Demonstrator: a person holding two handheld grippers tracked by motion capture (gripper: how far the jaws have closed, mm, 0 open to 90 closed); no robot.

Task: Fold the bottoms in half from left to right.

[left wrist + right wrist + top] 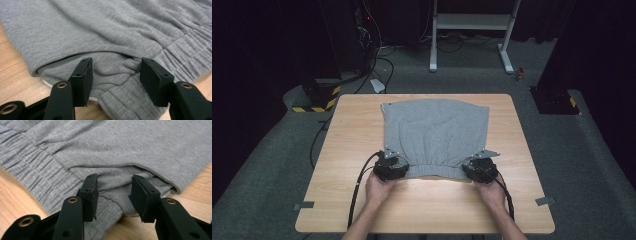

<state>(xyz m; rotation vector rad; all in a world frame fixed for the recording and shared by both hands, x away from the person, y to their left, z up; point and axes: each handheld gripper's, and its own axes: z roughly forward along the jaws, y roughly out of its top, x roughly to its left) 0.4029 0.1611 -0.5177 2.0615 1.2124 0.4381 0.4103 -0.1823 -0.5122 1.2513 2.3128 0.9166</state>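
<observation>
Grey knitted fabric garment (435, 135) with a gathered, ribbed waistband lies flat on the light wooden counter (347, 190), its waistband edge nearest the person. From the high view, the left tool (391, 167) sits at the garment's near left corner and the right tool (479, 169) at its near right corner, each held in a hand, with a black cable trailing back past the forearm. That view hides the jaws under the tool bodies. The left gripper view brings them close: the left tool (115, 72) stands with its jaws spread, a bunched fold of the waistband corner between them, neither pad pressing the cloth. The right gripper view shows the right tool (113, 193) likewise spread, straddling the folded corner where a top layer overlaps the ribbed band, with bare wood beside it.
</observation>
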